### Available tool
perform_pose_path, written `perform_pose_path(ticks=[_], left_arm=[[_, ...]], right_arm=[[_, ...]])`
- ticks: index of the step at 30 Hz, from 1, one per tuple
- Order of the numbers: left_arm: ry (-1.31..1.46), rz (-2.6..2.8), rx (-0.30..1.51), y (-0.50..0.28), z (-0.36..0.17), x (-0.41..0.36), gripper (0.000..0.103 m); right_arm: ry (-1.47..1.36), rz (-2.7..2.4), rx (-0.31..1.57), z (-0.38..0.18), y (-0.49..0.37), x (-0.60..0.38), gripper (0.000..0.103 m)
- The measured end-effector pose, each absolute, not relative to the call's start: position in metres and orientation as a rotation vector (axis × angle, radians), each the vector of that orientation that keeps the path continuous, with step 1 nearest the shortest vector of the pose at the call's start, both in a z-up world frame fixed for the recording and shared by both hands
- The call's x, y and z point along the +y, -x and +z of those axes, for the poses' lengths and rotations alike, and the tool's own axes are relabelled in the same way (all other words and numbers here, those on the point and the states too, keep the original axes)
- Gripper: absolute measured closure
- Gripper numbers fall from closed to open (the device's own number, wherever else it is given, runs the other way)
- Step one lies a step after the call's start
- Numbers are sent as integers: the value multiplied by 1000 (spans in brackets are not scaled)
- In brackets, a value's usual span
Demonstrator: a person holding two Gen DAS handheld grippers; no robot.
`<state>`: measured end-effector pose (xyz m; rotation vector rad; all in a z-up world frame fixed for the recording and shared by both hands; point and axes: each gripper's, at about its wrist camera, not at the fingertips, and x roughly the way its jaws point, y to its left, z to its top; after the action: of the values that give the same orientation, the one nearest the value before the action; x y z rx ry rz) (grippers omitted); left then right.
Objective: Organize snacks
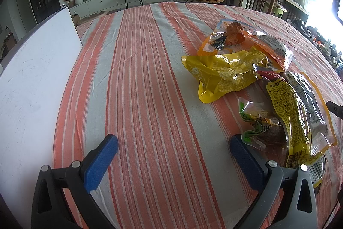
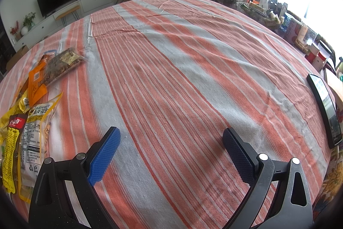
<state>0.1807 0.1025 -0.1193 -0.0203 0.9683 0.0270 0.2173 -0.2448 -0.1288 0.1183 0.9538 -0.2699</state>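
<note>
Several snack bags lie in a loose heap on the striped tablecloth [image 1: 150, 78]. In the left wrist view a yellow bag [image 1: 225, 72] sits mid-right, an orange-edged clear bag [image 1: 235, 38] behind it, and a yellow-and-brown bag [image 1: 300, 113] with a green-edged pack [image 1: 257, 119] nearer. My left gripper [image 1: 173, 143] is open over bare cloth, its right finger close to the green-edged pack. In the right wrist view the same heap lies at the far left: a peanut bag [image 2: 36, 128] and an orange-labelled nut bag [image 2: 57, 65]. My right gripper [image 2: 171, 138] is open, holding nothing.
A white board [image 1: 32, 83] lies at the left of the table. A black phone [image 2: 325, 108] rests at the right table edge. Bottles, boxes and baskets [image 2: 278, 14] crowd a side surface beyond the far right. Chairs and a TV cabinet stand behind.
</note>
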Motion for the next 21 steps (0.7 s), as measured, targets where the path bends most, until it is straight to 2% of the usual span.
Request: perform_pose_path(ticks=[21], left_arm=[[31,44,975,-180,-119,103,0]], right_arm=[[-119,-271,954,-129,-218,-245,5]])
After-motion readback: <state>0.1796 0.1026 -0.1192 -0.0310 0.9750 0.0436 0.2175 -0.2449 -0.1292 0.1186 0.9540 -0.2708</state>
